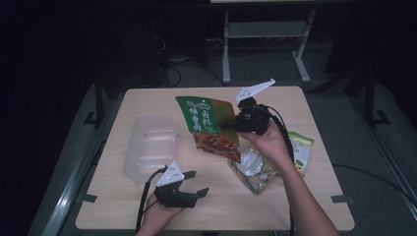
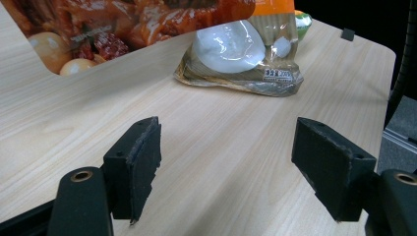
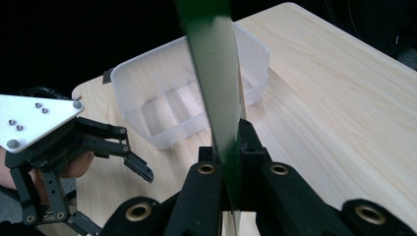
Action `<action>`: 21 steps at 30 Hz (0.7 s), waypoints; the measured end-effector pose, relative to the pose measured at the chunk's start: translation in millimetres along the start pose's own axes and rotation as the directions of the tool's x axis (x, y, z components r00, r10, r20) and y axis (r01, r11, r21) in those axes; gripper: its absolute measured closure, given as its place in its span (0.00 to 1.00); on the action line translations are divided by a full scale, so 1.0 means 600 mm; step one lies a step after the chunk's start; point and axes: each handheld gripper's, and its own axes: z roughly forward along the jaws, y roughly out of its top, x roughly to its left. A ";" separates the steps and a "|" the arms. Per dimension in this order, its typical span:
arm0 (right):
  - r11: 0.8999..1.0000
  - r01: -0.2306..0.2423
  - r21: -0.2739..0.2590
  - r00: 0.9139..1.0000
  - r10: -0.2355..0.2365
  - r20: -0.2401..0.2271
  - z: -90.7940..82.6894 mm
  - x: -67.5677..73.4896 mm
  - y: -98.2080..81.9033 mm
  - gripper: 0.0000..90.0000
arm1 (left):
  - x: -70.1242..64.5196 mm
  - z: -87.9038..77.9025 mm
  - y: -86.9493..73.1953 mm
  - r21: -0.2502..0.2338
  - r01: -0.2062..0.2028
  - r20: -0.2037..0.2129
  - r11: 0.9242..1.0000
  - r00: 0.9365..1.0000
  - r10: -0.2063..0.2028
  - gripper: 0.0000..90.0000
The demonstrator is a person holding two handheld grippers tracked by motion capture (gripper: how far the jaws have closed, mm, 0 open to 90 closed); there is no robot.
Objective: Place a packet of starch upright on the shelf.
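Observation:
My right gripper (image 1: 230, 125) is shut on the edge of a green and red snack bag (image 1: 209, 125), held up above the table's middle. In the right gripper view the bag's thin edge (image 3: 216, 78) rises straight from between the closed jaws of that right gripper (image 3: 230, 147). My left gripper (image 1: 193, 183) rests near the table's front edge, open, with nothing between its fingers. In the left gripper view the black pads (image 2: 140, 162) of this left gripper (image 2: 228, 164) stand wide apart over bare wood. The same left gripper (image 3: 133, 167) shows at the left of the right gripper view.
A clear plastic container (image 1: 150, 145) with compartments stands at the table's left. A clear bag of snacks (image 1: 252, 169) lies on the table under my right hand, also near in the left gripper view (image 2: 243, 54). A green and white packet (image 1: 301, 150) lies at the right.

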 end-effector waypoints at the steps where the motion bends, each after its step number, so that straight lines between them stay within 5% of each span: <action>1: 1.000 0.007 -0.001 1.000 -0.007 0.000 0.001 -0.001 0.002 1.00 | 0.000 0.000 0.000 -0.006 -0.003 -0.004 1.000 1.000 0.003 0.29; 21: 1.000 0.026 -0.012 0.999 -0.026 -0.029 0.016 -0.001 0.059 1.00 | 0.001 0.003 0.000 0.013 -0.021 0.002 1.000 1.000 0.021 0.29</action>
